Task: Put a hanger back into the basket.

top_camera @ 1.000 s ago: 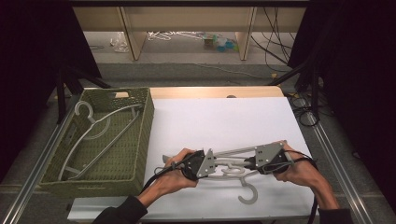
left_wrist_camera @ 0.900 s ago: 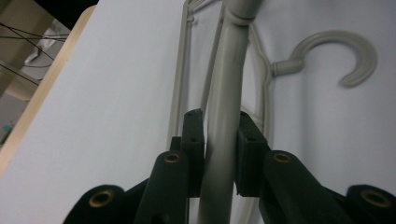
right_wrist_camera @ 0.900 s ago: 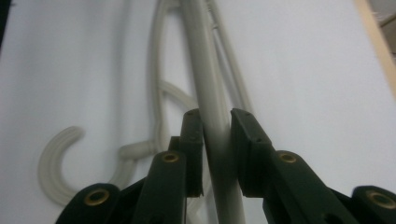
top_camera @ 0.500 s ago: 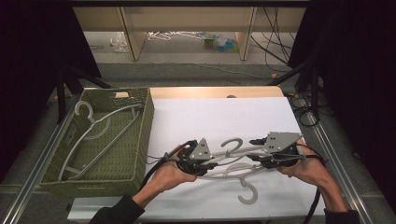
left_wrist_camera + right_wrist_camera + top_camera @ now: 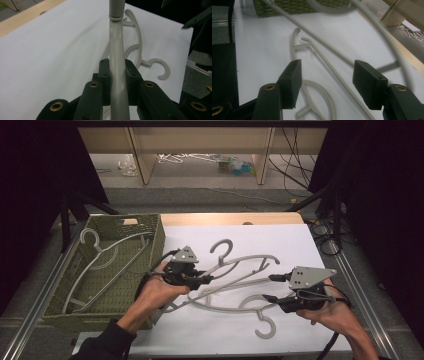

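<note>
A pale grey plastic hanger (image 5: 235, 265) is pinched at one arm by the left gripper (image 5: 202, 280), hook pointing away. The right gripper (image 5: 327, 87) has just been opening, nothing between its jaws; beneath them a second hanger (image 5: 319, 100) lies on the white table (image 5: 300, 245). The high view adds a woven basket (image 5: 157, 227).

Dark on both sides, with black drapes (image 5: 35, 195) left and right and a grey floor (image 5: 210, 195) beyond the far edge of the desk (image 5: 230, 218). Pale wooden shelving (image 5: 200, 140) at the back, lit, with small clutter (image 5: 235, 165) on its lowest board. Loose black cables (image 5: 295, 165) at the right, metal rails (image 5: 357, 290) alongside.
</note>
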Action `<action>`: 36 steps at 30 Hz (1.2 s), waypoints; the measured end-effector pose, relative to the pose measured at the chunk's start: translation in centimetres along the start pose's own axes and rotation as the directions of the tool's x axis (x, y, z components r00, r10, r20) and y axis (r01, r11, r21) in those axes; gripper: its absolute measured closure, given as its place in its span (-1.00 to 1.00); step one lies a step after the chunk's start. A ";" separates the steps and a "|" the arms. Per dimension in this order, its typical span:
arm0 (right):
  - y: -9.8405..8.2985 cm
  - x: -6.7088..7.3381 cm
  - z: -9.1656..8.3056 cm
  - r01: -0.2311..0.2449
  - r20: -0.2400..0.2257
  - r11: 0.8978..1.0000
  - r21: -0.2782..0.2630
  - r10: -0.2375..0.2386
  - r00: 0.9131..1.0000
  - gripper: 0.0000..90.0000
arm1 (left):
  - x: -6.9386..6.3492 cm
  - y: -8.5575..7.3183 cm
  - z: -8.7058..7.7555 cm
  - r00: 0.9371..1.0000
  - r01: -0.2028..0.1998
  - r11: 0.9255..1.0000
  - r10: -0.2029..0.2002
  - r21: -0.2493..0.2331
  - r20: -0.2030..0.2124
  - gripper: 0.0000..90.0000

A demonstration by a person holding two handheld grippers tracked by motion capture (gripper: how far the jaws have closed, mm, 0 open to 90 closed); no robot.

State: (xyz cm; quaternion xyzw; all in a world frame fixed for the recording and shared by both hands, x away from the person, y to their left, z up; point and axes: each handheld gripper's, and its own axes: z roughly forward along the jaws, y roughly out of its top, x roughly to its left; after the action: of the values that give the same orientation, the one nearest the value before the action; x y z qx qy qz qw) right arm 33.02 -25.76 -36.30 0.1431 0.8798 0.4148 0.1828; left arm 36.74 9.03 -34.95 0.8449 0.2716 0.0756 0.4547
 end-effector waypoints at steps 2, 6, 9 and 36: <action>-0.4 0.4 0.2 -0.015 0.002 1.000 0.008 0.015 1.000 -0.12 | 0.3 0.4 -1.7 1.000 0.022 0.999 -0.022 -0.032 0.005 0.75; -0.9 1.1 0.3 -0.023 -0.011 1.000 0.000 0.023 1.000 -0.13 | 0.8 1.3 -5.3 0.999 0.035 0.996 -0.036 -0.085 -0.003 0.75; -1.4 1.3 0.3 -0.053 -0.015 0.998 -0.030 0.053 0.998 -0.16 | 1.5 1.5 -7.6 0.998 0.043 0.993 -0.047 -0.107 -0.029 0.75; -4.1 2.0 1.2 -0.121 -0.012 0.992 -0.024 0.121 0.993 -0.19 | 13.6 -7.3 -19.7 0.880 0.153 0.964 -0.233 -0.218 -0.414 0.75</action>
State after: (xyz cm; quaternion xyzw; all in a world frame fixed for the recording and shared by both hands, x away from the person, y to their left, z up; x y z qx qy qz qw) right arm 31.32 -26.66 -40.64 0.1915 0.8653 0.4368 0.1543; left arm 37.90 33.76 -31.13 0.7307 0.4417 0.2410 0.4615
